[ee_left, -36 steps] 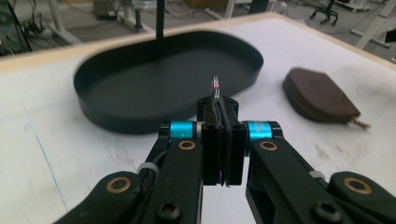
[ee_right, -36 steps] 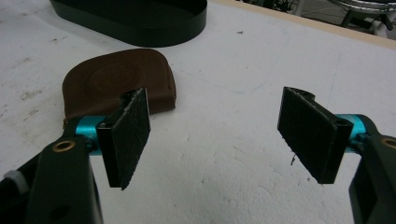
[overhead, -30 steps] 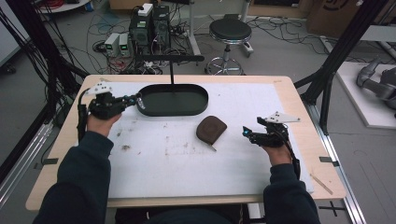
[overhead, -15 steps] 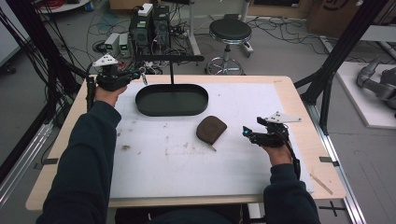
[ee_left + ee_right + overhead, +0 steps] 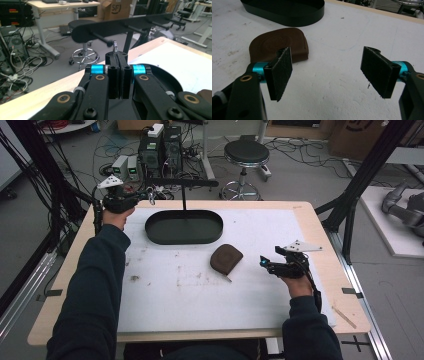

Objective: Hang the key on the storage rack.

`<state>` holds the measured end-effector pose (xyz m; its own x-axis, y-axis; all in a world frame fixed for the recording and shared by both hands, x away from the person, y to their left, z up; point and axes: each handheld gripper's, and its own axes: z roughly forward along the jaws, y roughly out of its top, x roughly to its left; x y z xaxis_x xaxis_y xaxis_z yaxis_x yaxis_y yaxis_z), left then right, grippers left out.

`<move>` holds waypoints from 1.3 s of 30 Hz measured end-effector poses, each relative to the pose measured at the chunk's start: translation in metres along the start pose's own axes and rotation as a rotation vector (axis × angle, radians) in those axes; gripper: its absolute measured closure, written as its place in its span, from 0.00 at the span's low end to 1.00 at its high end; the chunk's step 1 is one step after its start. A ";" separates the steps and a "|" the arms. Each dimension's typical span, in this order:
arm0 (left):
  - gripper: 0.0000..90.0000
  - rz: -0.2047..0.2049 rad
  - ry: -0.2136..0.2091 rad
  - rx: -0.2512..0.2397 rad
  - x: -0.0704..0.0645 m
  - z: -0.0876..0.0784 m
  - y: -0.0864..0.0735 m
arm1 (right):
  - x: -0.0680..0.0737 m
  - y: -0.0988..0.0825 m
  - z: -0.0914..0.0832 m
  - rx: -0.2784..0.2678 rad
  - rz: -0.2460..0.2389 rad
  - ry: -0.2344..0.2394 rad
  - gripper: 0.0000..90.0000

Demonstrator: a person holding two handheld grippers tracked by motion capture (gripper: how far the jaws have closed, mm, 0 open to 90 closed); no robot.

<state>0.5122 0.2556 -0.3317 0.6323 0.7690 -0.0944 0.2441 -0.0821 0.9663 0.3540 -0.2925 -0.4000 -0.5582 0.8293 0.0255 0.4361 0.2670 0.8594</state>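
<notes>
Right gripper view, nearest first: the right tool (image 5: 329, 67) rests low over the white sheet (image 5: 342, 95) that covers the bench, its two black pads standing wide apart with nothing between them. It seems parked here, released, out of the way of the other hand. Just beyond its left pad lies a brown pouch (image 5: 279, 45), flat on the sheet, rounded on one side. Behind the pouch sits a black oval tray (image 5: 287, 12), cut off by the top edge of the picture.

Left gripper view: the left tool (image 5: 119, 56) is clenched, its pads pressed together on a small metal ring (image 5: 115, 46), which pokes up just above the tips. Only the top loop of the ring shows; whatever hangs from it, if anything, is hidden between the pads. Close ahead and a little higher, a black crossbar (image 5: 120, 26) spans the picture, with a short peg (image 5: 101, 39) pointing towards the camera. The ring is probably held upright and high so it can be slipped over a peg. It does not touch the peg yet; how near it is I cannot tell.

High view: the crossbar stands on a thin post rising from the tray, at the far left of the bench. Beyond, on the floor, are a stool (image 5: 246, 152) and tangled cables.
</notes>
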 end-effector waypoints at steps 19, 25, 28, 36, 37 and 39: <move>0.98 -0.015 0.028 0.027 0.017 0.016 0.009 | -0.003 -0.005 -0.003 0.000 0.014 0.005 0.29; 0.98 -0.039 0.036 0.031 0.017 0.025 0.004 | -0.003 -0.005 -0.003 0.002 0.014 0.005 0.29; 0.98 -0.033 0.021 0.036 0.014 0.026 0.003 | -0.003 -0.005 -0.004 0.002 0.015 0.003 0.29; 0.97 -0.035 0.011 0.036 0.011 0.023 0.001 | -0.003 -0.005 -0.004 0.001 0.014 0.006 0.29; 0.96 -0.041 0.024 0.039 0.011 0.023 0.001 | -0.003 -0.005 -0.004 0.001 0.013 0.006 0.29; 0.71 -0.081 0.068 0.037 0.012 0.020 -0.001 | -0.003 -0.005 -0.004 0.001 0.013 0.006 0.29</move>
<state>0.5342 0.2517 -0.3390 0.5580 0.8154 -0.1538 0.3198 -0.0403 0.9466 0.3505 -0.2980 -0.4024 -0.5570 0.8296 0.0396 0.4441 0.2573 0.8582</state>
